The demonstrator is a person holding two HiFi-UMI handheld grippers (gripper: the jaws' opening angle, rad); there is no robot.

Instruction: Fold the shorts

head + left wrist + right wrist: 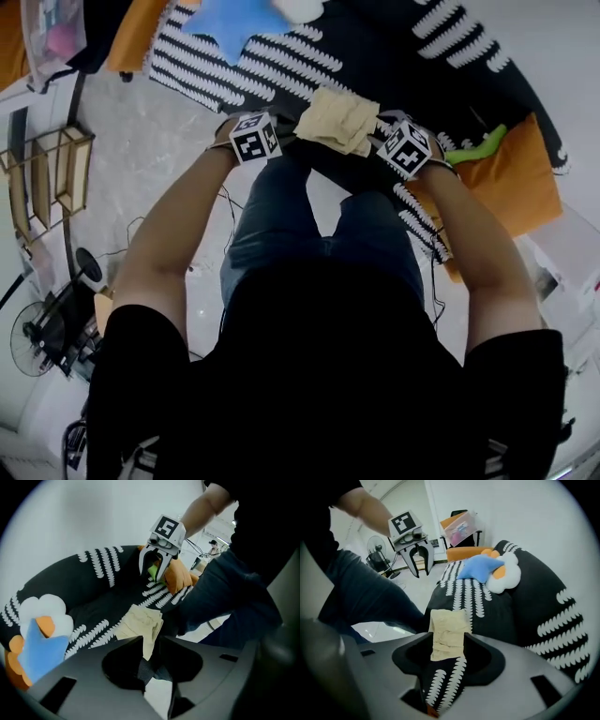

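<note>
Both parted: left claw (419, 573), right claw (153, 575) | shorts (337, 120) on patterned cover (272, 61) | white wall (511, 508)

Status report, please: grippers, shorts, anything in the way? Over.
Left gripper open, empty. Right gripper open, empty. Beige shorts folded, lying on the patterned cover. Nothing on them.

Readable text: none was found in any view.
Left marker cube (255, 137): carried a black-and-white square pattern, no characters.
Right marker cube (407, 148): likewise.
</note>
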